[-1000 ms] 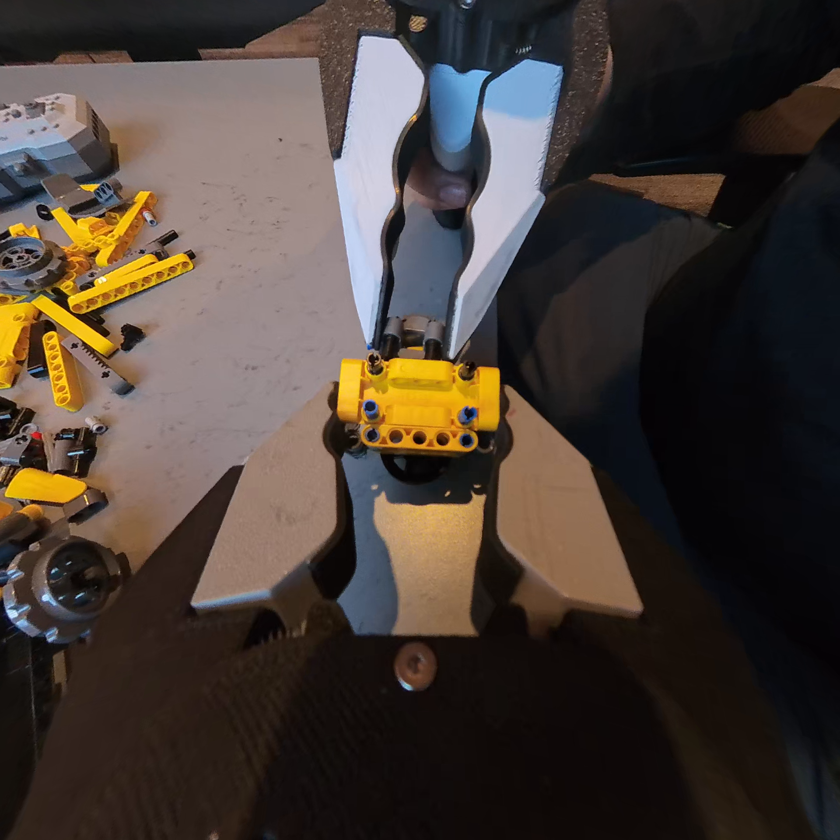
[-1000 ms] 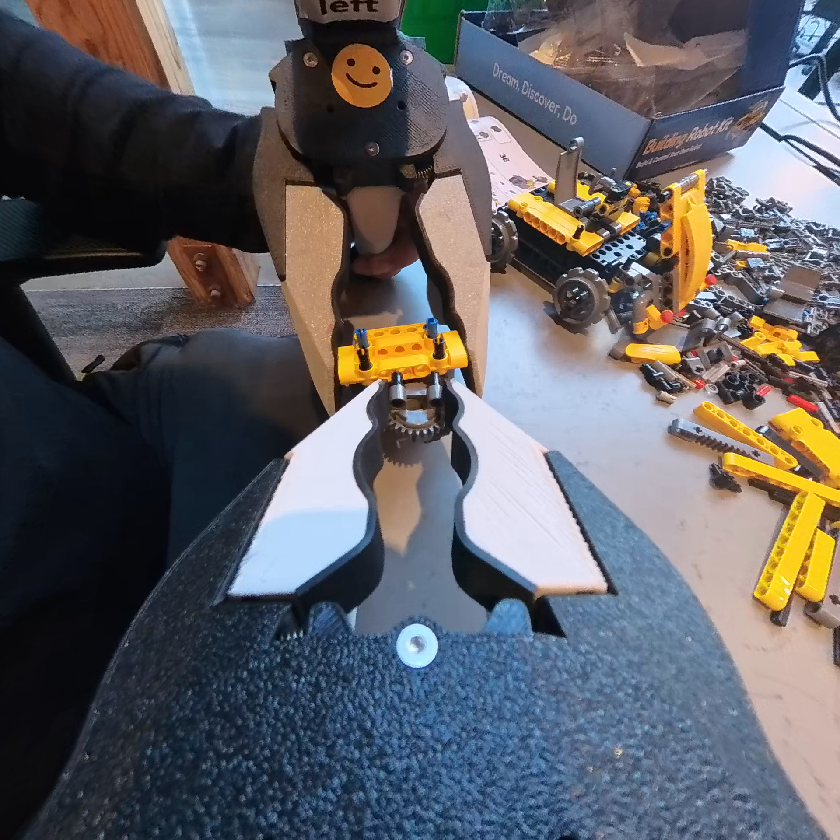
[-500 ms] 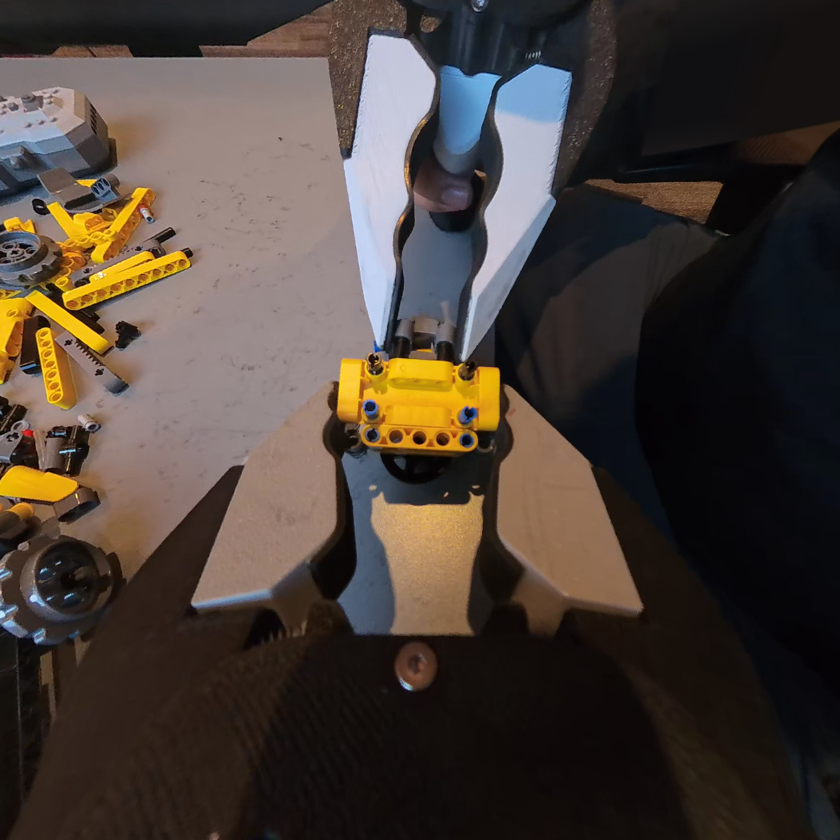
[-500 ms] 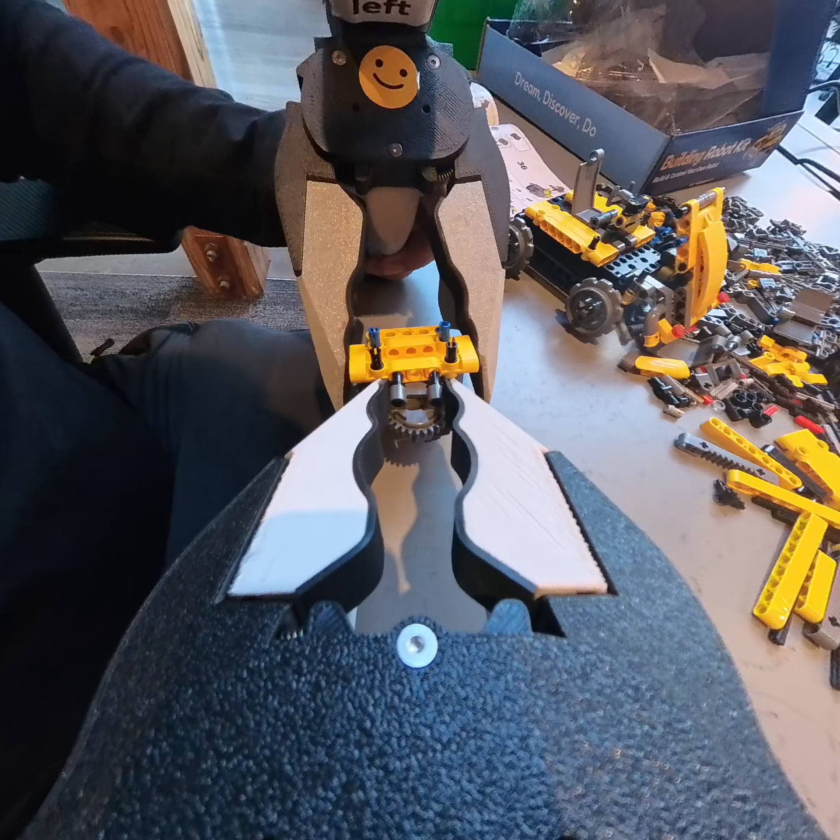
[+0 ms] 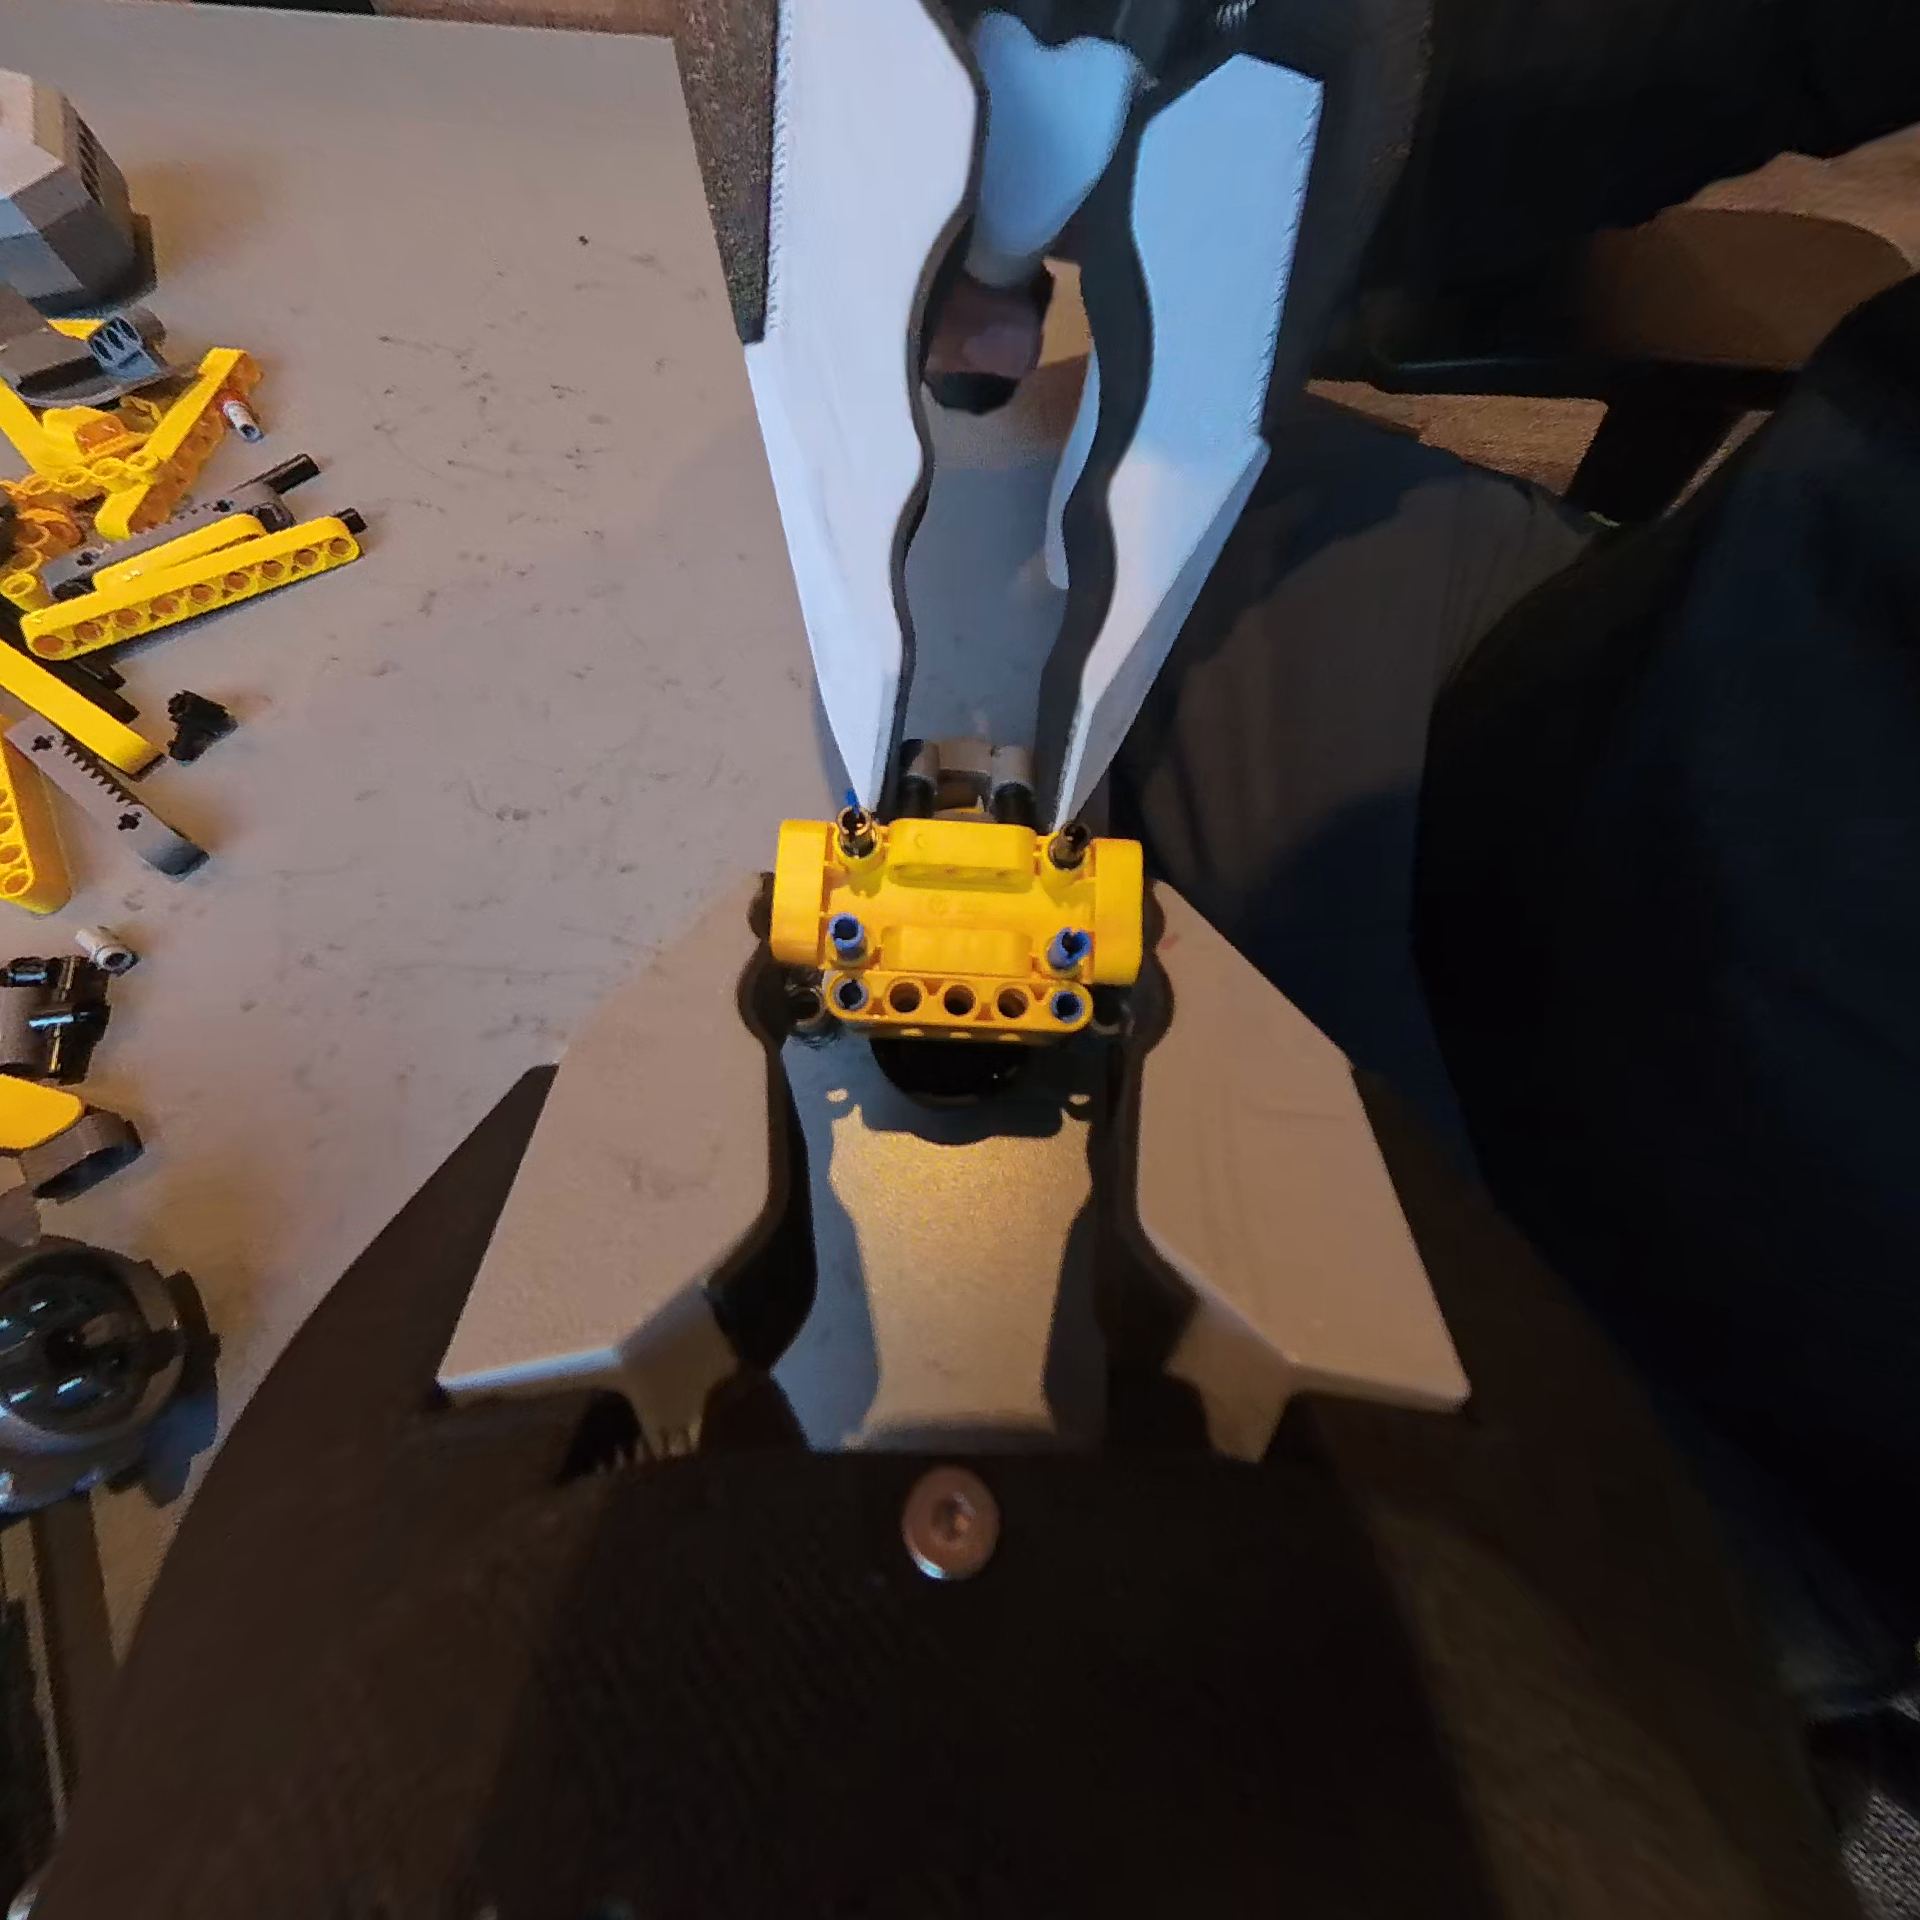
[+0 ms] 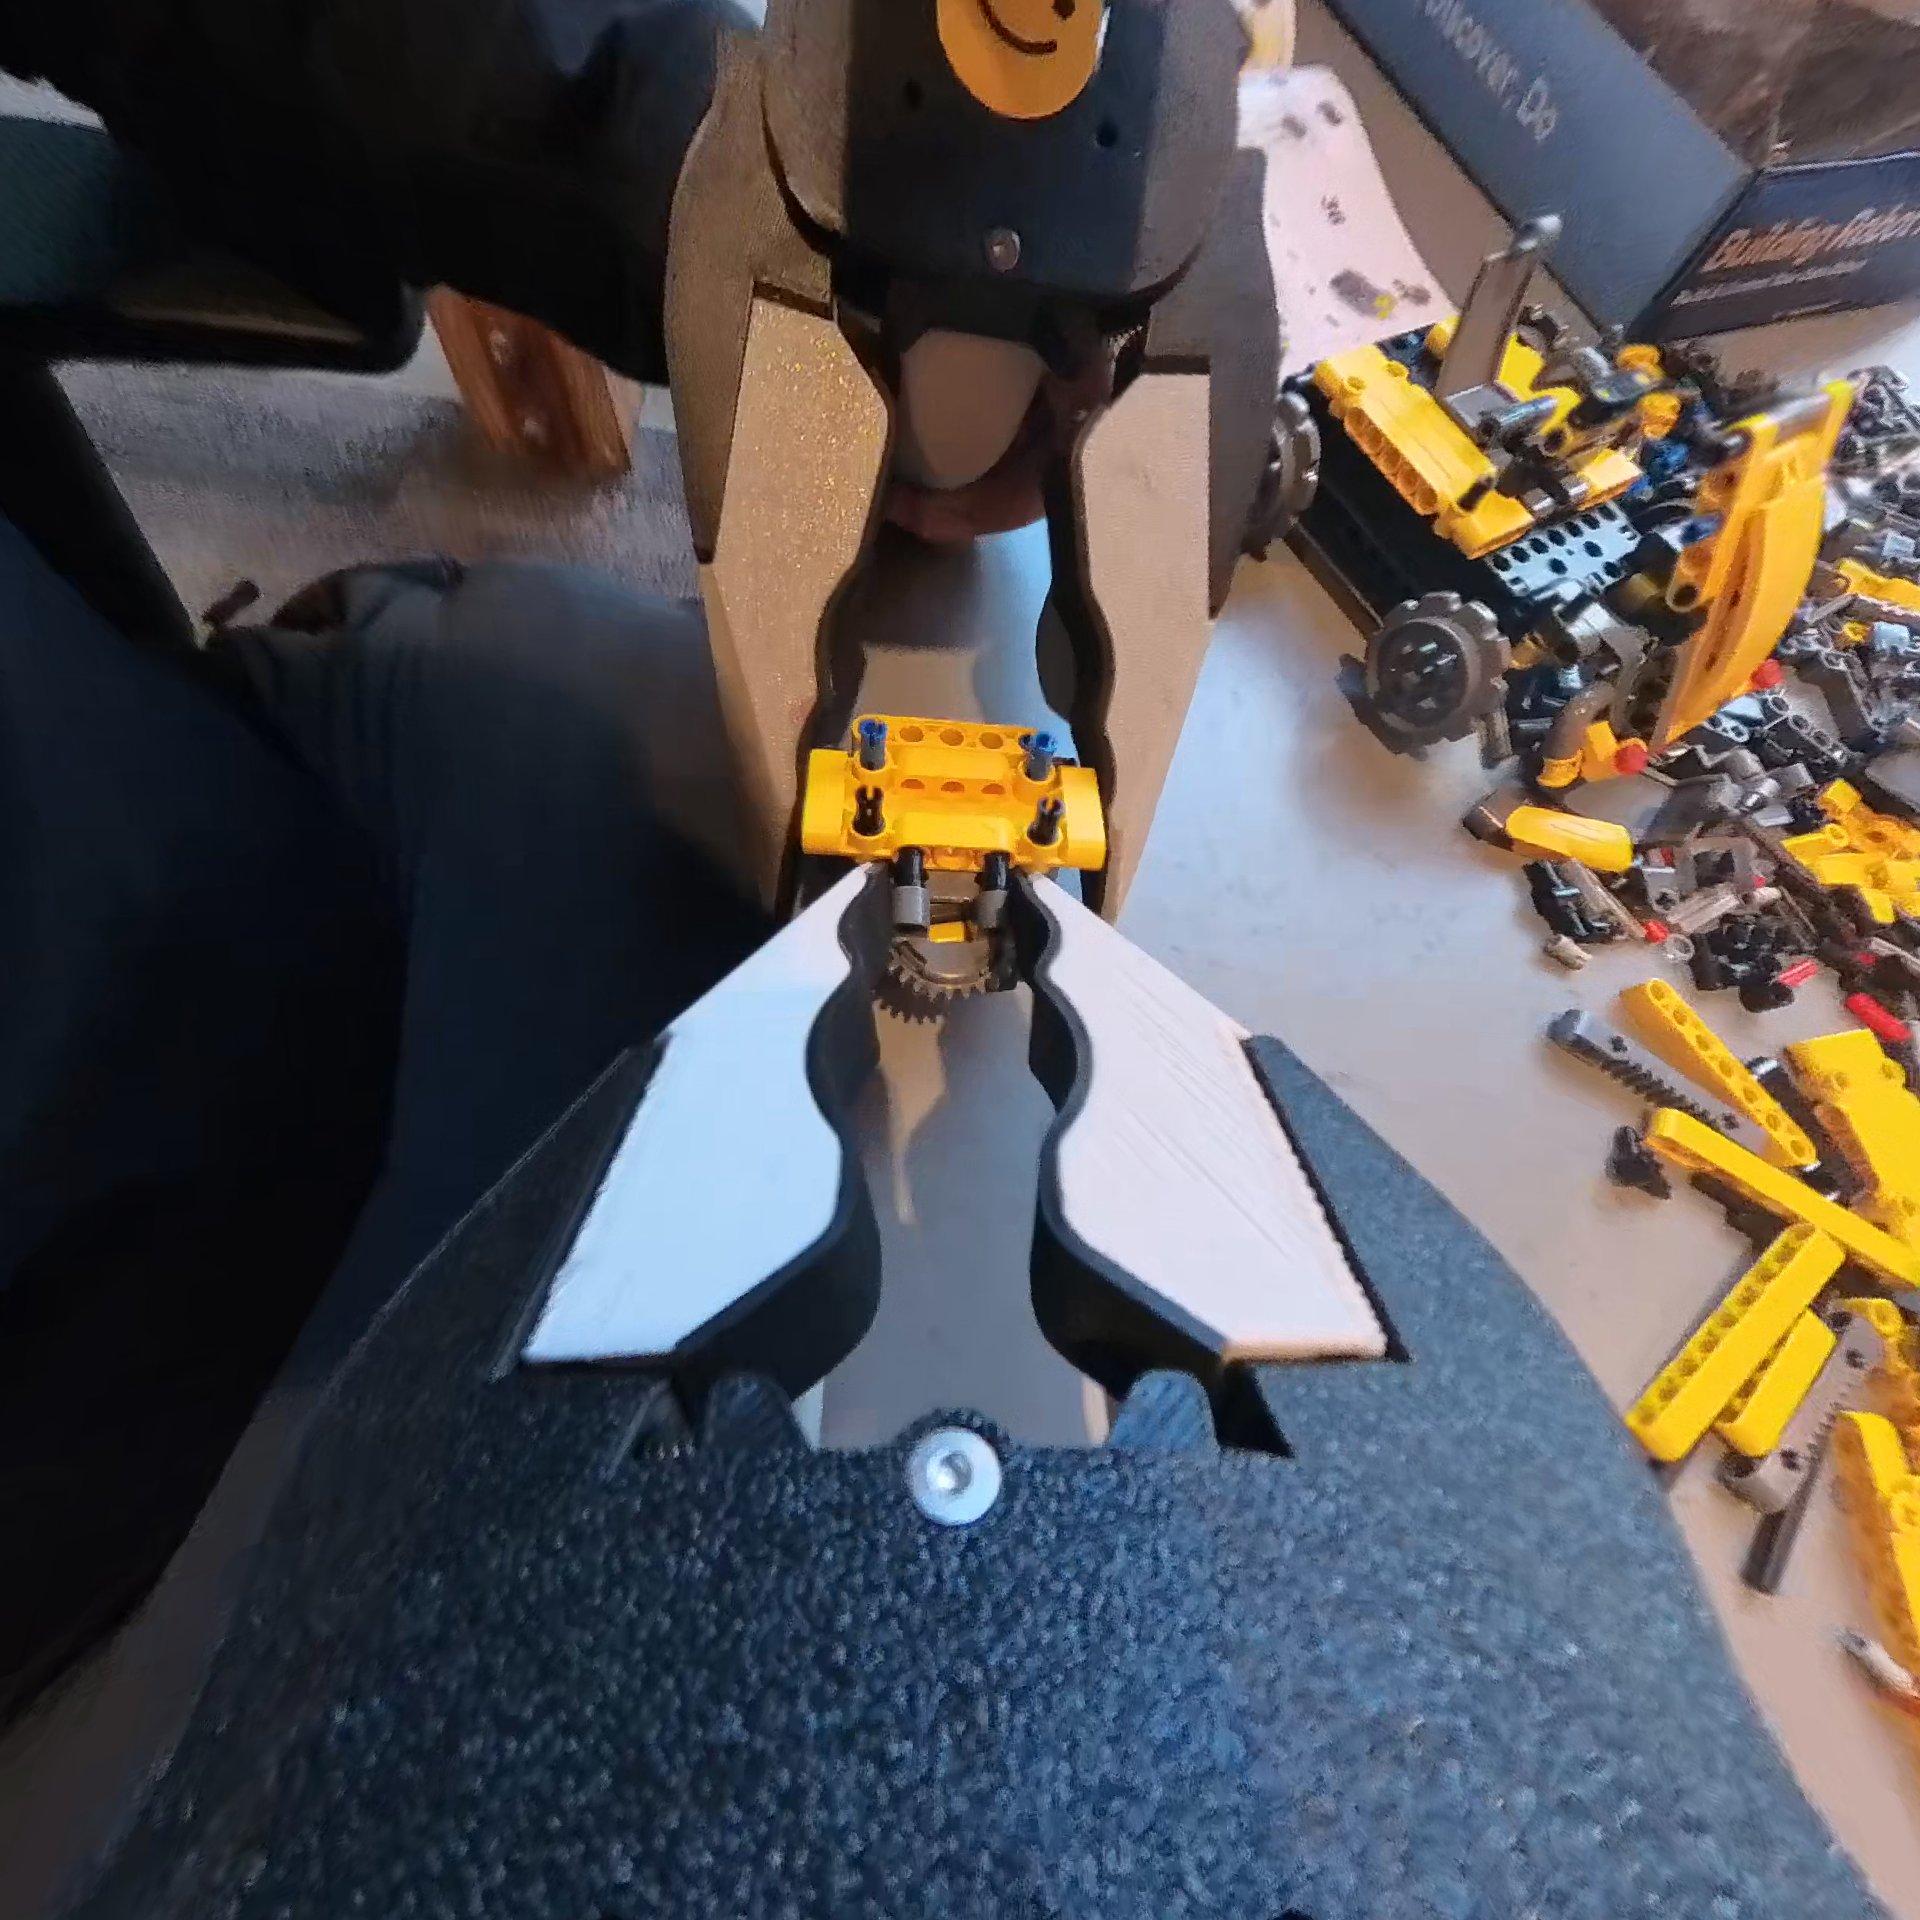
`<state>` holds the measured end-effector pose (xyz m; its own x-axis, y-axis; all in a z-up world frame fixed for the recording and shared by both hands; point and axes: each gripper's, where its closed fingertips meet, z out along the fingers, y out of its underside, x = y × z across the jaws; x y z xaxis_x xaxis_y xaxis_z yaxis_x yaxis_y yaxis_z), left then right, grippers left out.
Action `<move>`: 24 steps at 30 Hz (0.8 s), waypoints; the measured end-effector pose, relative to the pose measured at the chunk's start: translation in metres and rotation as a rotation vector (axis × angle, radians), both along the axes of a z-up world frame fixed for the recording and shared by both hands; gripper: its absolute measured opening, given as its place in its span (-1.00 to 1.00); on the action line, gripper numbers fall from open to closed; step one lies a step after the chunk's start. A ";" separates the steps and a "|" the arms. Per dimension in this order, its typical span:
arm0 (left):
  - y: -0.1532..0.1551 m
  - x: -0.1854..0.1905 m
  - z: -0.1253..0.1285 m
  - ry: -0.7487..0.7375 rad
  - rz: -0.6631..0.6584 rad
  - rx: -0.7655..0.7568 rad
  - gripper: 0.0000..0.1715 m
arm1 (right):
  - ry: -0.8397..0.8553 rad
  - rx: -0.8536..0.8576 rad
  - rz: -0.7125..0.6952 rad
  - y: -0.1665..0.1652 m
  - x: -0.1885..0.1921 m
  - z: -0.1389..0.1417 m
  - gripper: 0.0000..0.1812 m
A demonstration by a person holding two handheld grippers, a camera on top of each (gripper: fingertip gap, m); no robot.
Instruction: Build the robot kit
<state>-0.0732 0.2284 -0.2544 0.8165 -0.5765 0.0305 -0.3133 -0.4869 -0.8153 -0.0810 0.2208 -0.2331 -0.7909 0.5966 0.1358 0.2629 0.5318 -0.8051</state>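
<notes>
My left gripper (image 5: 956, 940), with grey fingers, is shut on a small yellow block assembly (image 5: 956, 914) with blue and black pins. It holds the assembly in the air just past the table's edge. My right gripper (image 6: 951, 904), with white fingers, faces it tip to tip and is shut on a grey gear piece (image 6: 940, 956) that joins the yellow assembly (image 6: 951, 800) by two black pins. The right gripper (image 5: 966, 790) shows at the top of the left wrist view, and the left gripper (image 6: 951, 831) at the top of the right wrist view.
The grey table (image 5: 468, 416) holds loose yellow beams (image 5: 197, 582) and a dark wheel (image 5: 73, 1361). A half-built yellow vehicle (image 6: 1538, 520), a dark box (image 6: 1662, 156) and scattered parts (image 6: 1766, 1247) lie to the right. A person's dark-clothed legs (image 6: 312, 883) are below the grippers. The grippers are tip to tip, or close to it.
Both grippers keep their grip and stay joined at the parts. They have tilted towards each other, so each looms larger in the other's view and more of the yellow assembly's pinned face shows.
</notes>
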 end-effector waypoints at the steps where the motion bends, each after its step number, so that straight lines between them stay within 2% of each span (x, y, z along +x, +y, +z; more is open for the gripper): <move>1: 0.000 0.000 0.000 -0.002 0.001 -0.002 -0.25 | -0.010 0.021 0.011 0.000 0.000 0.000 -0.76; 6: 0.000 0.006 -0.002 -0.006 -0.008 -0.021 -0.25 | -0.060 0.122 0.102 0.000 0.006 -0.004 -0.77; 11: -0.001 0.003 -0.002 0.003 0.003 -0.054 -0.25 | -0.138 0.123 0.131 0.000 0.004 -0.003 -0.77; 18: -0.004 -0.001 -0.009 0.128 0.050 -0.219 -0.25 | -0.295 0.046 0.050 0.001 0.001 -0.012 -0.76; 24: 0.000 -0.005 -0.009 0.058 0.113 -0.168 -0.25 | -0.132 0.062 -0.011 0.001 -0.004 -0.014 -0.77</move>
<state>-0.0780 0.2287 -0.2630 0.8789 -0.4719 0.0696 -0.2932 -0.6495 -0.7016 -0.0848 0.2221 -0.2467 -0.7978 0.5991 0.0682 0.3702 0.5759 -0.7289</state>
